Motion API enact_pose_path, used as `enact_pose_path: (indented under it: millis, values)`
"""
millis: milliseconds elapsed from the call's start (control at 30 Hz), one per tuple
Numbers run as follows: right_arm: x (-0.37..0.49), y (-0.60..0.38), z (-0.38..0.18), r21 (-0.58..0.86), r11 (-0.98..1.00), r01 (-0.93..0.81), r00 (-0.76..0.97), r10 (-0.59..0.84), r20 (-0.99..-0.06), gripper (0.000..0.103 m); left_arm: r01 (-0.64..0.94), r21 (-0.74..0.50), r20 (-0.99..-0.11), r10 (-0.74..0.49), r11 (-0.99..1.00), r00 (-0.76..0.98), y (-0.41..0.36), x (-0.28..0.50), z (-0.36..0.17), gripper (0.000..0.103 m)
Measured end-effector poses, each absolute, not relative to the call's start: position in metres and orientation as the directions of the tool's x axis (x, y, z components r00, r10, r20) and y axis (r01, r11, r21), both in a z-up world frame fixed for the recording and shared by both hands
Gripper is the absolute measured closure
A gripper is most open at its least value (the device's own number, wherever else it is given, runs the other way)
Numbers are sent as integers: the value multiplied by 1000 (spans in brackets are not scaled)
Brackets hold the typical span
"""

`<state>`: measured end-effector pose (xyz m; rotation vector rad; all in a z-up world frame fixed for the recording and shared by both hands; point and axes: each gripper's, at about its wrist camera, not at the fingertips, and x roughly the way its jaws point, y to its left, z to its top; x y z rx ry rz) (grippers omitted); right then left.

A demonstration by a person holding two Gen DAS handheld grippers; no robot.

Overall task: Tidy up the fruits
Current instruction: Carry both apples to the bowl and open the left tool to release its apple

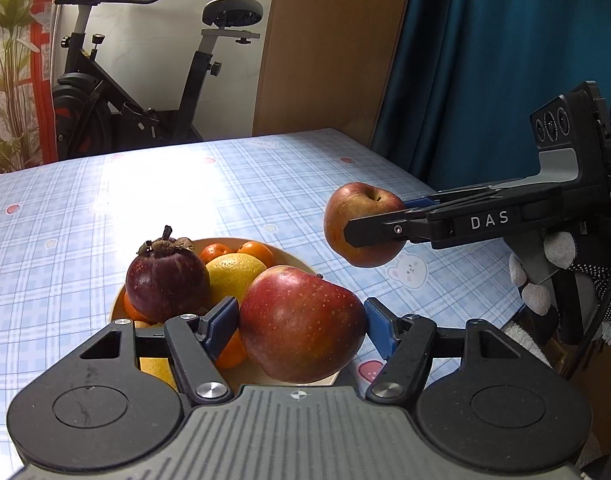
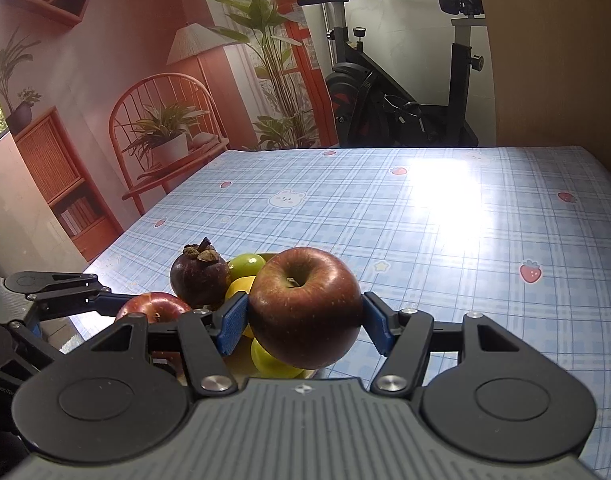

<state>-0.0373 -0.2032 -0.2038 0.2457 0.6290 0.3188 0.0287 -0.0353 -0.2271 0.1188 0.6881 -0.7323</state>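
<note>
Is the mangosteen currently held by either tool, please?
No, the mangosteen sits in the bowl; each tool grips an apple.

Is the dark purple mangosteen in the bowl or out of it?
In. The dark purple mangosteen sits atop the oranges and yellow fruit piled in the tan bowl, calyx up, beside neither gripper's pads.

the left gripper (image 1: 301, 324) points down and forward, its blue pads (image 1: 221, 326) pressed against both sides of a red apple (image 1: 301, 324) held between them. the right gripper (image 1: 375, 226) reaches in level from the right, clamped on a second apple (image 1: 357, 208), its near finger crossing the fruit's face. a gloved hand (image 1: 553, 264) grips its handle, apparently in a white knit glove with dotted black fabric.
</note>
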Motion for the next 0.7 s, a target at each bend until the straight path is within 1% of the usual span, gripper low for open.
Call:
enact_pose_path:
  millis: [333, 433, 700]
  values:
    - [-21, -206, -217, 346, 914, -211, 743, 380, -550, 40, 619, -141, -644, -546, 773, 535, -33, 39, -250, 32]
    - [-19, -206, -218, 346, 914, -213, 743, 381, -550, 40, 616, -148, -635, -552, 773, 540, -34, 42, -250, 32]
    - [-21, -208, -222, 360, 910, -207, 744, 385, -546, 40, 622, -155, -663, -548, 767, 510, -37, 32, -252, 32]
